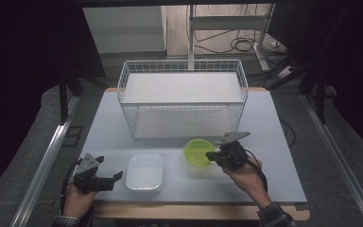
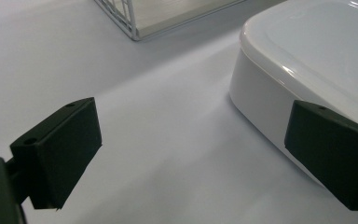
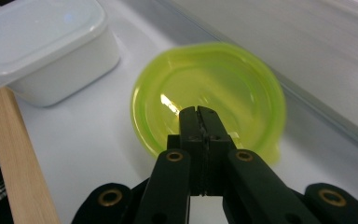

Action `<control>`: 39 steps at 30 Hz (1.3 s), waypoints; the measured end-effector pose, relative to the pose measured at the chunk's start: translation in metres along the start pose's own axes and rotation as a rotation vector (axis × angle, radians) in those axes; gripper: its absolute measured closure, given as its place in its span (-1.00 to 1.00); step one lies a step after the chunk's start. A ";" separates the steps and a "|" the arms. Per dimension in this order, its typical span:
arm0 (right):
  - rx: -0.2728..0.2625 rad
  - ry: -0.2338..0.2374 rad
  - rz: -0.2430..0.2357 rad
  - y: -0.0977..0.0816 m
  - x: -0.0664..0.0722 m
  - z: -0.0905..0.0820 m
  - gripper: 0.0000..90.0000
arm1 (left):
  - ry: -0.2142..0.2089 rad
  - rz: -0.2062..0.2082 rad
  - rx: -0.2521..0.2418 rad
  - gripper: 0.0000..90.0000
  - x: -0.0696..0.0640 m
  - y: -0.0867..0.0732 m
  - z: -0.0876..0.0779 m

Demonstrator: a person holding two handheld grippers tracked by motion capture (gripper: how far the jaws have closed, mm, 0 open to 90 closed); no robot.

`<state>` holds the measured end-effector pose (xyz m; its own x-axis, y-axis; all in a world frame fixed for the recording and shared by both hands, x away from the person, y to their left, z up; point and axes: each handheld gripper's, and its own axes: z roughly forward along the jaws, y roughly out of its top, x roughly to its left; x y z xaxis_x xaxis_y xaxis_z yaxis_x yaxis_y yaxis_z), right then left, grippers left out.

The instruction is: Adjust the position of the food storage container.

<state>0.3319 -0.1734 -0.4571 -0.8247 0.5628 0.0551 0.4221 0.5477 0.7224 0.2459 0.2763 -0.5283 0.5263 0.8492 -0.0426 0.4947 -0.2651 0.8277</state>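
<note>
- We see the green bowl (image 1: 197,152) just right of centre in the lower half of the high view, on the table (image 1: 274,179) in front of the wire basket (image 1: 183,97); in the right gripper view it sits at the middle of the frame, slightly blurred.
- Our right gripper (image 1: 211,155) is clenched on the bowl's near rim: its two black jaws stand pressed together with the thin green edge between them, and the right hand (image 1: 246,177) comes in from the lower right of the high view.
- We judge the step in hand to be the pick-up of the bowl, with the grip made and the lift just under way; whether the bowl has fully left the table we cannot tell.
- The white lidded container (image 1: 144,172) lies left of the bowl, near but apart from it.
- Our left gripper (image 1: 116,176), at the lower left of the high view, is released: its jaws stand wide, one of them right against the container's side wall, though we cannot tell whether it touches.
- Next, we think, the bowl must be carried level, probably up and over the basket's front wall, keeping the rim pinch firm so the thin plastic does not slip or tip.
</note>
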 end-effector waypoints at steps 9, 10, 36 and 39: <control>0.011 0.045 -0.037 0.029 0.007 0.034 1.00 | 0.000 0.005 0.003 -0.93 -0.001 0.000 0.000; 0.015 0.050 -0.039 0.032 0.008 0.038 1.00 | 0.000 0.005 0.003 -0.93 -0.001 0.000 0.000; 0.143 0.048 -0.118 0.062 0.014 0.098 0.99 | -0.003 0.020 0.013 -0.93 -0.002 0.000 0.001; 0.154 0.048 -0.118 0.060 0.015 0.092 0.99 | -0.002 0.020 0.012 -0.93 -0.002 0.000 0.001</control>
<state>0.3794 -0.0753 -0.4768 -0.8876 0.4604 0.0117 0.3704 0.6986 0.6121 0.2455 0.2744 -0.5283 0.5375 0.8428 -0.0272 0.4926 -0.2877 0.8213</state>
